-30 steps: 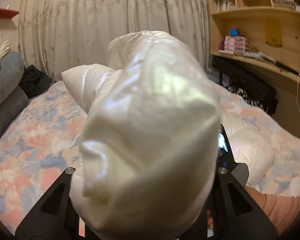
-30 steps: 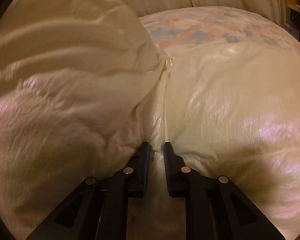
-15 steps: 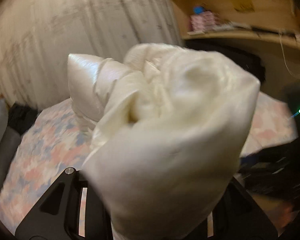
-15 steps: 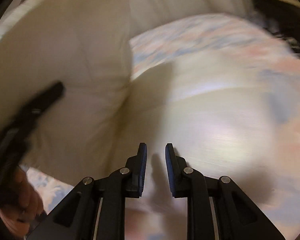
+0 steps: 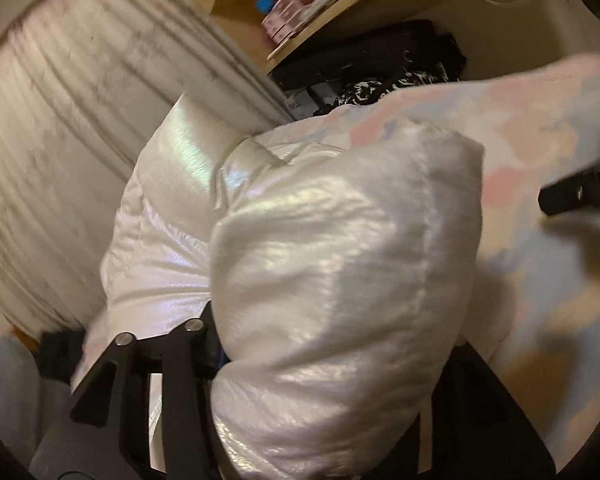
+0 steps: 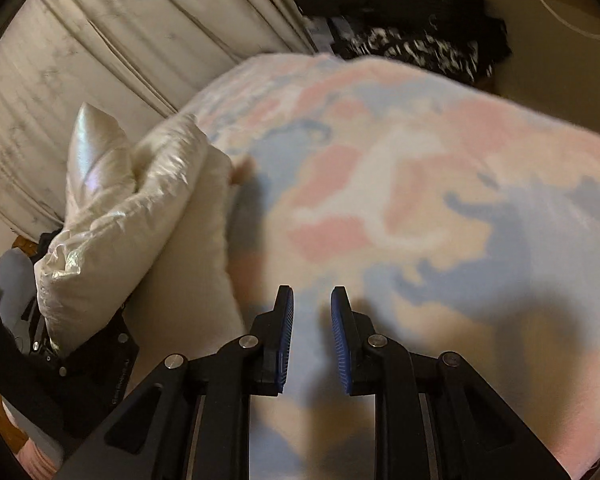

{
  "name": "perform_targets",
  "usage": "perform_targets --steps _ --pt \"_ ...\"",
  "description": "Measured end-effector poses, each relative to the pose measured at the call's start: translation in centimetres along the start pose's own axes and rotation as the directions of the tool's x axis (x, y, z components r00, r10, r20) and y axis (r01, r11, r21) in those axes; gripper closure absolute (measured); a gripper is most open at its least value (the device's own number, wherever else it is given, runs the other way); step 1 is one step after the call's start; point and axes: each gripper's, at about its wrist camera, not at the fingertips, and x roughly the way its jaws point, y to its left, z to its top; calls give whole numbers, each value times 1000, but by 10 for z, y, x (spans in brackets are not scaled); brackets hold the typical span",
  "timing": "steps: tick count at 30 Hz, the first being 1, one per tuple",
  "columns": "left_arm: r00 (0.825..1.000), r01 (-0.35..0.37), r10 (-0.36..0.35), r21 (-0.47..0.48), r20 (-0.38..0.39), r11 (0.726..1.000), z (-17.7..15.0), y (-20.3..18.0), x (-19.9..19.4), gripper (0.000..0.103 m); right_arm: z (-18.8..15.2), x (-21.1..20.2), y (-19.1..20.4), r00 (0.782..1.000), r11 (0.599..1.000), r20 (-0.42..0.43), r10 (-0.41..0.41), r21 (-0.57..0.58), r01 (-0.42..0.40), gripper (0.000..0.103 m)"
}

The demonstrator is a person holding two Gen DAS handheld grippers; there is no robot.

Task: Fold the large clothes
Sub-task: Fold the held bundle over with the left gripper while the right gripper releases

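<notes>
Jacket (image 5: 324, 280), white and puffy, is bunching in the left claw (image 5: 312, 360), hanging above the bed (image 6: 420, 200). Right claw (image 6: 312, 340) is hovering empty, slightly parted, beside the jacket. Padding looks light, soft, slippery; gripping a seam seems safest.

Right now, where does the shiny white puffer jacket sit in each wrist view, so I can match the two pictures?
Left wrist view: the white puffer jacket fills the centre and lower middle, bunched directly in front of the left tongs, hiding their tips.
Right wrist view: it sits at the left edge, beside the open right tongs, not between them.
Shared landmark: the pastel pink-and-blue bedcover, with the pleated curtain behind.
</notes>
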Motion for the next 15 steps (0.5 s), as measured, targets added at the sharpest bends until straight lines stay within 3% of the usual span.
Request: perform_targets --steps 4,6,7,9,13,15 --pt "993 121 -120 -79 15 989 4 34 0 42 -2 3 6 1000 999 2 19 -48 -18 81" --pt "978 209 -209 -130 13 969 5 52 -2 32 0 -3 9 999 997 23 29 -73 -28 59" --pt "971 239 -240 -146 12 960 7 62 -2 27 8 -1 16 999 996 35 37 -83 -34 53" --pt "943 329 -333 -194 15 924 7 84 -4 25 14 -10 30 996 993 61 57 -106 -51 39" --pt "878 465 -479 -293 29 835 5 119 -12 25 32 -41 67 989 980 75 128 -166 -114 37" --pt "835 527 -549 -353 45 773 1 140 -18 25 42 -50 89 984 969 80 159 -204 -140 28"
